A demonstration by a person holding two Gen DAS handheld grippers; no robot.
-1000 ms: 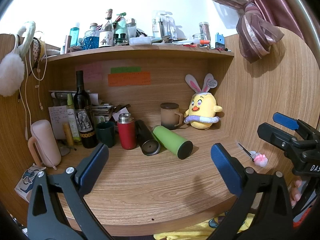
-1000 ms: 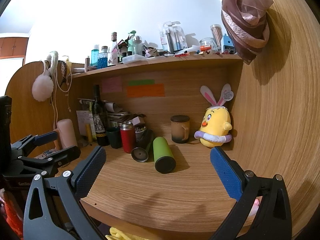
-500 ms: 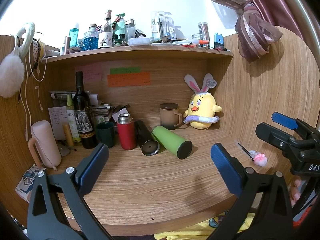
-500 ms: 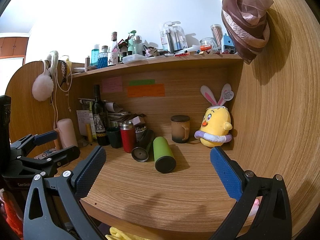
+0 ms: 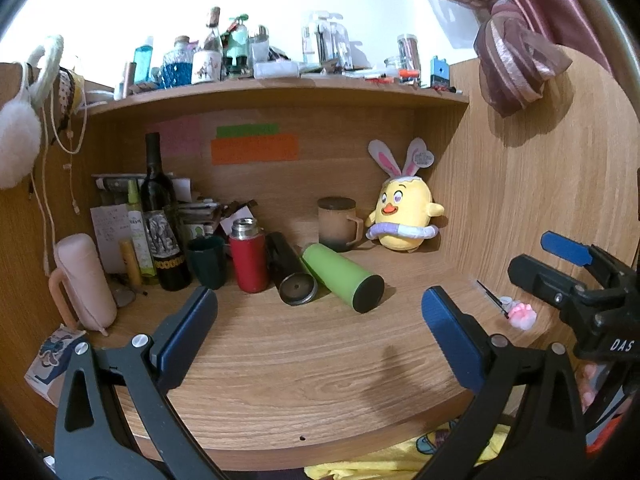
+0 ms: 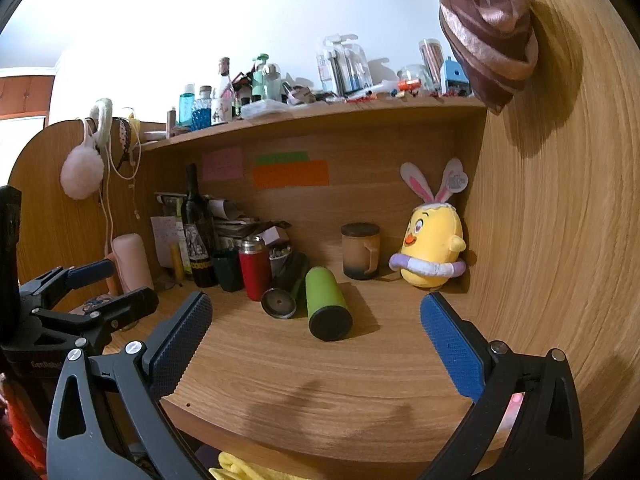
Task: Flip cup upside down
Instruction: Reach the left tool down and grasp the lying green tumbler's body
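On the desk two tumblers lie side by side, the cup right of the flask. A thermos stands left of them, a bottle farther left. Behind, a mug stands left of a plush. A shelf runs above.

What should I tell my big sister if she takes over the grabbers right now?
Left gripper: open, holding nothing, hanging over the front of the desk.
Right gripper: open and holding nothing too, also at the front edge.
Cups: the green cup and the black cup lie on their sides mid-desk. The red flask, dark green cup and brown mug stand upright further back.
Done: nothing yet; no cup is gripped.
Left: pick the cup (the task does not say which), grip it, and set it down upside down.
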